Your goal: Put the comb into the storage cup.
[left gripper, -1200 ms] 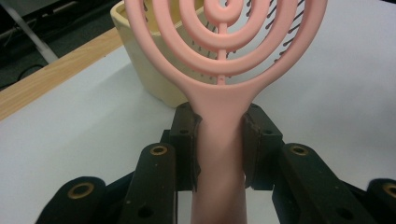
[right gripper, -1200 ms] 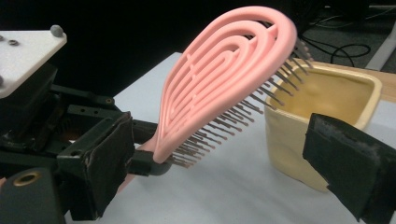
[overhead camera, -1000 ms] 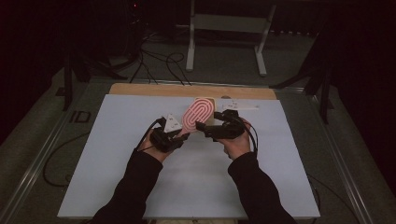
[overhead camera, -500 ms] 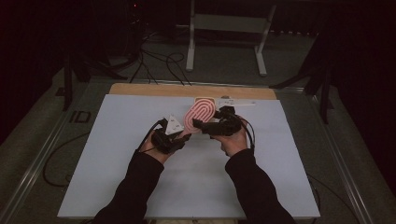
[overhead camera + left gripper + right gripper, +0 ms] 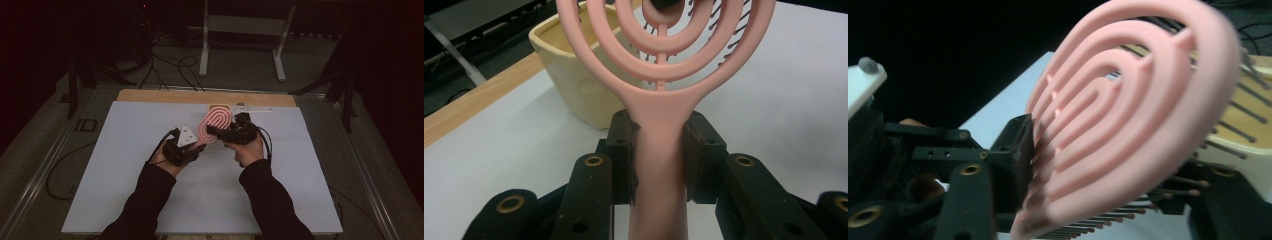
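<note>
Two grippers on one brush (image 5: 216,124), held just above the surface (image 5: 125,165) in front of the cream pot (image 5: 574,75). My left gripper (image 5: 189,150) has its jaws clamped on the pink handle. My right gripper (image 5: 216,131) straddles the head; its jaws have just been closing, one pad against the ribbed back, the other on the bristle side. I judge the hand-over half done: left release and drop into the pot remain.
</note>
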